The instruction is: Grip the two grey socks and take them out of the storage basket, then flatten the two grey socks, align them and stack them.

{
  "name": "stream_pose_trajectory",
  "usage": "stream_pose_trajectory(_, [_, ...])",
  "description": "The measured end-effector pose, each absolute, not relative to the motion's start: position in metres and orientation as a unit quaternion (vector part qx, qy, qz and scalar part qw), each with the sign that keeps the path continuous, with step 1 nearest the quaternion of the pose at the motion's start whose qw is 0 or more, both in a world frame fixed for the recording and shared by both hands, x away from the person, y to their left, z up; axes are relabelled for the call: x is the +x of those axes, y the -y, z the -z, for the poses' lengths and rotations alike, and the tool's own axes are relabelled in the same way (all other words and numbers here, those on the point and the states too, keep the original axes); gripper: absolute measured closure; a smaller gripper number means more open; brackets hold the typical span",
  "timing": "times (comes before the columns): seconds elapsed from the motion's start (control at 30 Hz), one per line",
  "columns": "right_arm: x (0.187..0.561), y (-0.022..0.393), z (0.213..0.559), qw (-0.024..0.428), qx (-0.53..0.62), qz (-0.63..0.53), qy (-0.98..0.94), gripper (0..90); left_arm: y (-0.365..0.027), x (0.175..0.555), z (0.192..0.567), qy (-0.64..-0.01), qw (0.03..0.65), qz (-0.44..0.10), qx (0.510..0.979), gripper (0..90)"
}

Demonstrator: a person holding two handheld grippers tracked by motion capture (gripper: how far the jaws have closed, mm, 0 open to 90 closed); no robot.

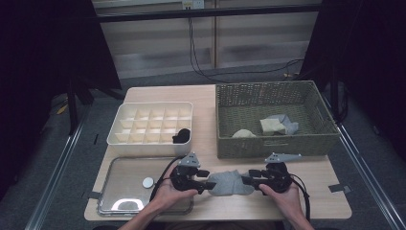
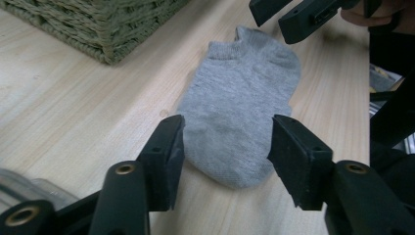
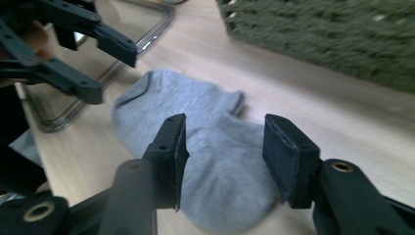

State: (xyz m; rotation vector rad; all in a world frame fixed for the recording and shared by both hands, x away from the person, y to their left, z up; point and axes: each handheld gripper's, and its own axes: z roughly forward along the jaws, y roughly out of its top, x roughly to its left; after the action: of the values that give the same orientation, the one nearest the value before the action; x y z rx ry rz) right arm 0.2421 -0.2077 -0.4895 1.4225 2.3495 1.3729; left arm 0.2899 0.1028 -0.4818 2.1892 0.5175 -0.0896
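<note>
Two hands at the near edge of the bench (image 1: 206,96) each hold a gripper, the pair pointing inward at a grey ankle sock (image 1: 230,183) that lies flat on the wood between them. The left gripper (image 1: 207,185) stands released, its black jaws parted on either side of one end of the sock, no pad pressing the fabric, as the left gripper view shows with the sock (image 2: 242,117) running away from the jaws toward the other tool. The right gripper (image 1: 248,181) is likewise released, its jaws apart and straddling the opposite end of the sock (image 3: 205,147), the cloth slack beneath them. Just beside the left hand (image 1: 167,194) sits a shiny metal tray (image 1: 119,203) with a small white disc (image 1: 148,182) on it. Behind the tray stands a white divided organiser box (image 1: 151,108), a dark rolled item (image 1: 182,136) in its near right compartment. To the right, behind the sock, a green woven basket (image 1: 277,146) holds several pale and grey folded pieces (image 1: 275,125). The right hand (image 1: 285,194) rests near the front edge of the bench, a black cable looping from its tool
</note>
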Motion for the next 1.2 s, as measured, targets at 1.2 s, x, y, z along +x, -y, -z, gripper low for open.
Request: stream_pose_trajectory(1.2, [0.255,0.244,0.442,0.087,0.469,-0.495,-0.726,47.9,-0.204,0.279,0.465,-0.296,0.439,-0.022,0.848,24.2])
